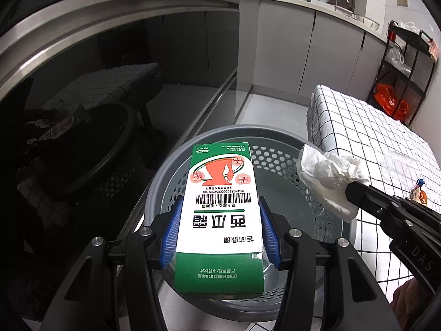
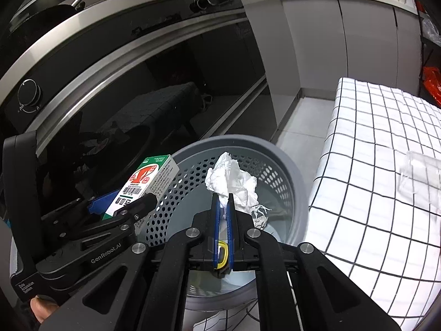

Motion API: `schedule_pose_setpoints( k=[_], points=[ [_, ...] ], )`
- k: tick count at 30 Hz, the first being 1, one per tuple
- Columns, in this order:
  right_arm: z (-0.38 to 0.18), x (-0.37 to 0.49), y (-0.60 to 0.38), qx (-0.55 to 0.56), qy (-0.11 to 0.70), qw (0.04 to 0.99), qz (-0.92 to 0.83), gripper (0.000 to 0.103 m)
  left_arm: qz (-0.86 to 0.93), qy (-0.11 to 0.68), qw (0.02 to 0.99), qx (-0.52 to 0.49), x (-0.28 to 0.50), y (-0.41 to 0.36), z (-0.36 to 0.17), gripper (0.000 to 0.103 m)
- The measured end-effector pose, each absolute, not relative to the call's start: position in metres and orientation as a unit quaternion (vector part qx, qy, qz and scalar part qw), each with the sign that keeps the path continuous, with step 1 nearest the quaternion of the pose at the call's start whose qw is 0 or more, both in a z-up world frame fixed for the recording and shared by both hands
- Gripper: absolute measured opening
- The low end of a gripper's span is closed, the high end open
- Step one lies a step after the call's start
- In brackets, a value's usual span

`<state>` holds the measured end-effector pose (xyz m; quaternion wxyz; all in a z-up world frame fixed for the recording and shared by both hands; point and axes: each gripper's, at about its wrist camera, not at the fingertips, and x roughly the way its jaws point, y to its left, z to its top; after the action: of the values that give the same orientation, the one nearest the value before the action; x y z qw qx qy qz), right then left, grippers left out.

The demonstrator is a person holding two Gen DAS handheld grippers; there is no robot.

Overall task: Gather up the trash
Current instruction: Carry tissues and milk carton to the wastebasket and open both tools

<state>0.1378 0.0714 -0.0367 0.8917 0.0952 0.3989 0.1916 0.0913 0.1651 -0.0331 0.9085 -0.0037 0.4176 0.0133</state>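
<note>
My left gripper (image 1: pixel 220 209) is shut on a green and white medicine box (image 1: pixel 220 212), its blue pads pressing the box's two sides, and holds it over the grey perforated waste basket (image 1: pixel 278 162). In the right wrist view the same medicine box (image 2: pixel 146 182) hangs above the waste basket's (image 2: pixel 248 143) left rim. My right gripper (image 2: pixel 223 198) is shut on a crumpled white tissue (image 2: pixel 234 179) above the basket's opening. From the left wrist view the tissue (image 1: pixel 328 179) sticks out of the right gripper (image 1: pixel 350 190) over the basket's right edge.
A white table with a black grid cloth (image 2: pixel 386 165) stands right of the basket, with a clear plastic piece (image 2: pixel 421 176) and a small wrapper (image 1: pixel 419 193) on it. A dark glass oven front (image 2: pixel 137 82) rises on the left. A black rack with bags (image 1: pixel 397 77) stands at the far right.
</note>
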Motion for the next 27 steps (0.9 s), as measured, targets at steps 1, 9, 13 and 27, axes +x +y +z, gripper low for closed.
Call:
schedule_pose_setpoints(
  k=[1,9,13,27],
  points=[
    [-0.038,0.139,0.073,0.095,0.401,0.891,0.192,0.005,0.013,0.42,0.907,-0.005,0.092,0.166,-0.034,0.051],
    [-0.044,0.147,0.073,0.095,0.414,0.884,0.194,0.005,0.011,0.432,0.902,-0.009,0.094,0.17,-0.038,0.052],
    [-0.048,0.15,0.073,0.098,0.416,0.883,0.194,0.005,0.01,0.435,0.9,-0.012,0.095,0.171,-0.039,0.053],
    [-0.047,0.145,0.067,0.107,0.4,0.891,0.188,0.03,0.011,0.432,0.902,-0.02,0.095,0.172,-0.035,0.064]
  ],
)
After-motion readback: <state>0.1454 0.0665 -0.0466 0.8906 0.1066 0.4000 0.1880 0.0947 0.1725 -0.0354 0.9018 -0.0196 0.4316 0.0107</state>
